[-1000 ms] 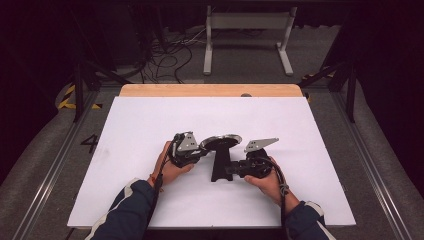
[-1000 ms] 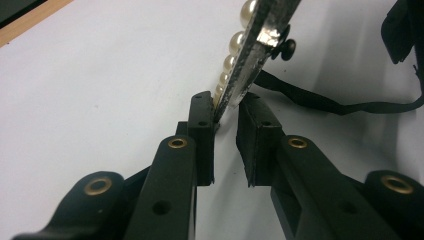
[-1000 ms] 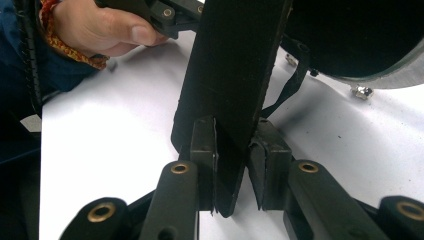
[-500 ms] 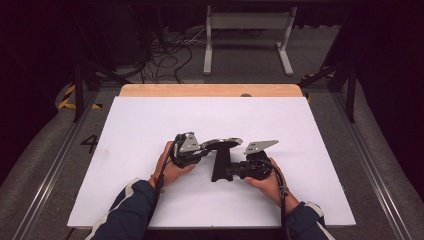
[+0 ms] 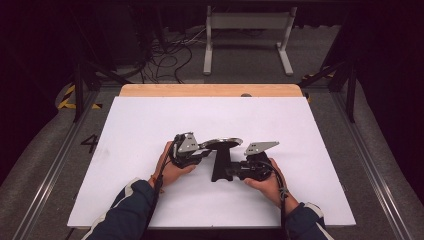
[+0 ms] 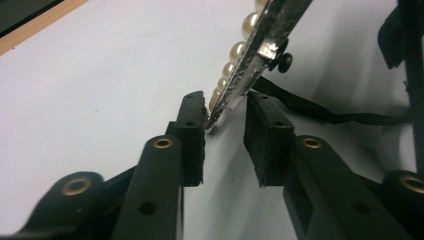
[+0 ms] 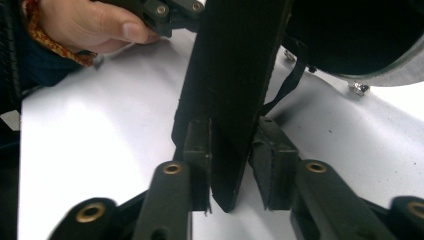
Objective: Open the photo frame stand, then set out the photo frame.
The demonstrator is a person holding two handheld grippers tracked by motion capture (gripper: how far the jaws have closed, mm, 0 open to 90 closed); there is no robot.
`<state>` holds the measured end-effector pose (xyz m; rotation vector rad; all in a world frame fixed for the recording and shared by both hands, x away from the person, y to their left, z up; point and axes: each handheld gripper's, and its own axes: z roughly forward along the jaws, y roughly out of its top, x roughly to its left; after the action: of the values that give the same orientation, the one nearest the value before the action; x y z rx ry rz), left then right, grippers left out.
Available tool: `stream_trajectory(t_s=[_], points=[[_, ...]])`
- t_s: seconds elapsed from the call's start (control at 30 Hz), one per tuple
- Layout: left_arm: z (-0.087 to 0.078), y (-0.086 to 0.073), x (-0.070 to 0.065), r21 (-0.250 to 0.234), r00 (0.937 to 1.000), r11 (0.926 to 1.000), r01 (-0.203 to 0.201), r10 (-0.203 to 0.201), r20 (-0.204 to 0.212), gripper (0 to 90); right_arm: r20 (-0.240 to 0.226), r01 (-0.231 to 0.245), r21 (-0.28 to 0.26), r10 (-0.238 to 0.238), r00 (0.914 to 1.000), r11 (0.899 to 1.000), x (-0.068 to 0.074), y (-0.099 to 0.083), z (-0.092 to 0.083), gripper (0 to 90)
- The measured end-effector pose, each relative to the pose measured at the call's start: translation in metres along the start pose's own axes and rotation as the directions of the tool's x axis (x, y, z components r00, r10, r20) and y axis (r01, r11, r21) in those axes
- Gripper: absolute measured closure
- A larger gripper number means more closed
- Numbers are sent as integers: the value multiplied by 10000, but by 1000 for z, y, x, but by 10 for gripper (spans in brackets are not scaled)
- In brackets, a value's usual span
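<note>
High view – table: white sheet [image 5: 150, 130] is covering the table, wooden edge [image 5: 210, 90] showing at the far side.
High view – left gripper [image 5: 200, 148]: left hand [image 5: 172, 167] is holding it at centre, pointing right, reaching the near rim of a round silver disc [image 5: 222, 143].
High view – right gripper [image 5: 231, 172]: right hand [image 5: 267, 182] is holding it just right of centre, pointing left at a black upright stand [image 5: 220, 165] under the disc.
High view – object: disc is sitting roughly level on top of the stand, mid-table, between the two grippers.
High view – background: floor cables [image 5: 165, 55] and a white frame [image 5: 247, 35] are lying beyond the table.
Left gripper view – left gripper [image 6: 226, 117]: jaws are standing narrowly apart around the disc's thin silver edge [image 6: 250, 65]; left pad is touching or almost touching it, small gap at the right pad.
Left gripper view – object: pearl beads [image 6: 235, 55] are lining the rim; a black strap [image 6: 320, 110] is trailing on the sheet behind.
Right gripper view – right gripper [image 7: 232, 150]: jaws are sitting either side of the black stand [image 7: 230, 90]; left pad is pressing on it, right pad is close, contact unclear.
Right gripper view – other: disc underside [image 7: 360, 35] is showing dark at upper right; left hand [image 7: 85, 25] at upper left.
</note>
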<state>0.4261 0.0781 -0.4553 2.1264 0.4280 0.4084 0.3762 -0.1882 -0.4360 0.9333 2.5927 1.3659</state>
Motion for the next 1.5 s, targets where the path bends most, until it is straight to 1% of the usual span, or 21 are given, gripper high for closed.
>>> stream_trajectory(t_s=[0.07,0.1,0.17,0.23,0.3,0.37,0.5,0.63,0.67,0.7,0.77,0.83,0.87,0.9,0.93,1.0,1.07,1.13,1.23,1.43,1.5], points=[[-3,0,-1,126,9994,9993,-341,341,-7,662,214,13,-44,-12,9998,10000,1,1,-3,639],[-5,1,-3,233,9973,9972,-705,709,-211,658,360,51,-88,-48,9993,9999,2,1,-5,622],[-9,1,-4,357,9942,9942,-1017,1028,-324,632,649,148,-219,-134,9978,9997,5,3,-10,595],[-13,0,-2,352,9943,9946,-981,994,-386,590,1002,295,-280,-266,9946,9992,8,6,-16,577],[-18,-1,1,306,9958,9958,-861,869,-274,561,1361,516,-344,-464,9896,9981,12,8,-21,557],[-22,-1,3,181,9964,9966,-806,811,-259,534,1558,640,-509,-554,9862,9967,16,8,-26,561],[-24,0,5,270,9971,9975,-657,667,-367,427,1760,939,-686,-806,9811,9932,22,9,-33,652],[-28,3,5,81,9981,9987,-499,502,-367,388,1888,981,-1080,-765,9790,9893,30,13,-41,739],[-30,4,5,8,9987,9992,-411,411,-296,386,2009,1090,-1141,-845,9760,9875,33,14,-42,757],[-31,6,5,-62,9990,9992,-385,384,-213,388,2079,1171,-1205,-903,9740,9858,35,15,-43,768],[-34,9,6,-244,9993,9992,-328,324,-175,443,2128,1301,-1344,-997,9720,9823,39,15,-45,820],[-35,12,5,-326,9992,9986,-410,409,-34,555,2179,1366,-1434,-1033,9705,9802,42,14,-45,877],[-34,13,4,-408,9991,9983,-412,415,50,584,2233,1409,-1477,-1058,9690,9789,44,14,-45,900],[-34,14,4,-571,9991,9979,-322,337,266,573,2240,1436,-1480,-1083,9686,9785,46,14,-43,900],[-34,15,3,-631,9991,9977,-249,270,328,558,2234,1417,-1460,-1069,9688,9791,48,14,-41,900],[-31,16,2,-416,9996,9988,-269,274,115,517,2272,1483,-1417,-1137,9672,9787,51,14,-36,900],[-28,16,2,-447,9998,9990,-88,96,174,506,2313,1482,-1441,-1124,9664,9784,54,14,-31,900],[-26,17,1,-373,9997,9991,-179,186,173,545,2330,1486,-1442,-1123,9660,9783,56,14,-24,900],[-24,17,0,-364,9992,9990,-248,259,313,650,2490,1472,-1273,-1120,9620,9809,59,14,-12,900],[-21,17,0,-241,9991,9993,-275,282,312,685,2471,1405,-1202,-1074,9630,9828,61,12,0,900],[-21,17,1,-241,9993,9994,-236,243,287,722,2497,1330,-1280,-979,9634,9828,63,12,4,900]])
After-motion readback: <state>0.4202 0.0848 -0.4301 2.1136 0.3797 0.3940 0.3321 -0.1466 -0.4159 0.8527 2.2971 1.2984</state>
